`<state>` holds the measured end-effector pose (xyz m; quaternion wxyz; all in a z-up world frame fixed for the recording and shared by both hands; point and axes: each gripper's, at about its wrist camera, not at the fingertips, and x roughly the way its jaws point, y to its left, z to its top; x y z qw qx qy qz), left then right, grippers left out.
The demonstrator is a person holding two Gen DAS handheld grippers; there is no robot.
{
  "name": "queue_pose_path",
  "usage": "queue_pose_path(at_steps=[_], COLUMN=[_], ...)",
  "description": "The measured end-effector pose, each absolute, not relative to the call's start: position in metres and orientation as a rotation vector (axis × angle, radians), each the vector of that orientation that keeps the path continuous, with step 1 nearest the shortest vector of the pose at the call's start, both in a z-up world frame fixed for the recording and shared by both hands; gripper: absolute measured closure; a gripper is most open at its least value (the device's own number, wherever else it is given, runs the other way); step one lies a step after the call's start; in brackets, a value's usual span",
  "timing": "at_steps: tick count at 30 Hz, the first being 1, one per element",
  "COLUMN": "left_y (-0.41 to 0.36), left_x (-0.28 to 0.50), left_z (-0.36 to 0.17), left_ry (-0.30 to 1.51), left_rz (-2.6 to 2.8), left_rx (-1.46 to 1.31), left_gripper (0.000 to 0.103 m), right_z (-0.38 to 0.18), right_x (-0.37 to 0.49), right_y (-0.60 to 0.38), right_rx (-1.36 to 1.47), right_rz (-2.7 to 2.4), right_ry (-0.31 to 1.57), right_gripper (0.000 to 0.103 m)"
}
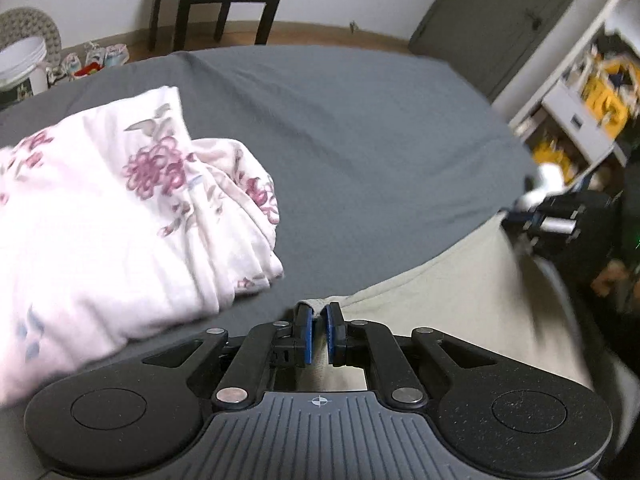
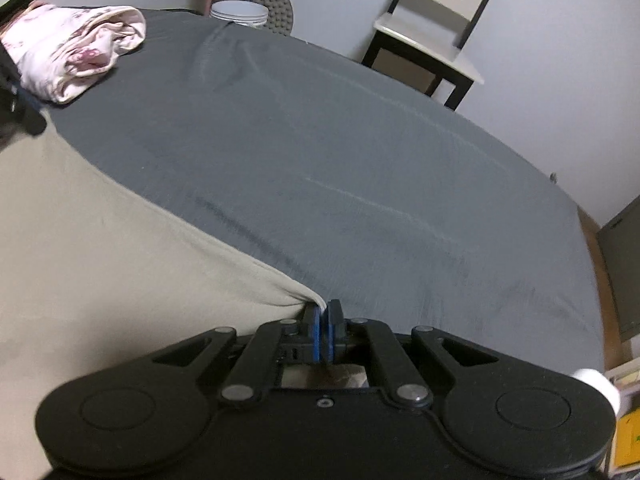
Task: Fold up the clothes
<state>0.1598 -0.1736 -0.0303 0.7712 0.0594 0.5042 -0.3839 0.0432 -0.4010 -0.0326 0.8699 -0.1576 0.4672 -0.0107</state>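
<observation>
Your left gripper (image 1: 318,330) sits at the bottom centre of the left wrist view, its blue-padded fingers (image 1: 307,334) drawn close and clamped on a thick hem corner of the beige garment (image 1: 460,300). A strip of that cloth runs down between the pads. From there the beige garment spreads toward the lower right of the frame, over the near edge of the grey bed sheet (image 1: 360,128).

Your right gripper (image 2: 323,334) is at the bottom centre of the right wrist view, fingers (image 2: 316,336) pressed together on a thin white-edged corner of the same beige garment (image 2: 100,248), which fills the lower left of that frame.

The edge between the two grips looks taut and straight across the grey bed sheet (image 2: 360,160).

A floral pink-and-white bundle of cloth (image 1: 120,208) lies crumpled on the sheet at the left of the left wrist view, near your left gripper but apart from it; in the right wrist view it is at the upper left (image 2: 76,48).

Your other gripper shows blurred at the right edge of the left view.
</observation>
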Motion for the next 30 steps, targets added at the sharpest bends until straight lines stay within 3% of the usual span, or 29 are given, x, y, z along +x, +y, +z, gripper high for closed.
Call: queue_pose_path(at_steps=[2, 5, 9, 10, 11, 13, 16, 24, 30], left_y=[-0.179, -0.178, -0.175, -0.171, -0.167, -0.157, -0.132, -0.032, -0.015], left_x=[0.156, 0.152, 0.145, 0.141, 0.135, 0.125, 0.107, 0.027, -0.005], left_z=[-0.029, -0.022, -0.008, -0.003, 0.002, 0.012, 0.029, 0.051, 0.040], left_ry=[1.073, 1.070, 1.041, 1.018, 0.996, 0.977, 0.964, 0.992, 0.985], left_rz=[-0.842, -0.854, -0.782, -0.766, -0.761, -0.738, -0.709, -0.762, -0.657], left_rx=[0.163, 0.188, 0.330, 0.376, 0.420, 0.463, 0.442, 0.428, 0.287], left_gripper=[0.097, 0.094, 0.054, 0.051, 0.051, 0.051, 0.051, 0.051, 0.051], right_z=[-0.034, -0.033, -0.030, -0.030, -0.030, -0.028, -0.016, 0.044, 0.049], right_x=[0.042, 0.039, 0.035, 0.033, 0.031, 0.030, 0.032, -0.023, -0.069], right_y=[-0.402, -0.405, -0.411, -0.411, -0.411, -0.414, -0.426, -0.419, -0.373], right_rx=[-0.318, -0.298, -0.258, -0.255, -0.256, -0.241, -0.159, 0.005, 0.081], right_rz=[-0.033, -0.056, -0.072, -0.083, -0.095, -0.116, -0.126, -0.019, 0.164], right_ry=[0.968, 0.954, 0.951, 0.945, 0.937, 0.927, 0.898, 0.768, 0.741], right_gripper=[0.096, 0.086, 0.078, 0.075, 0.069, 0.066, 0.079, 0.078, 0.078])
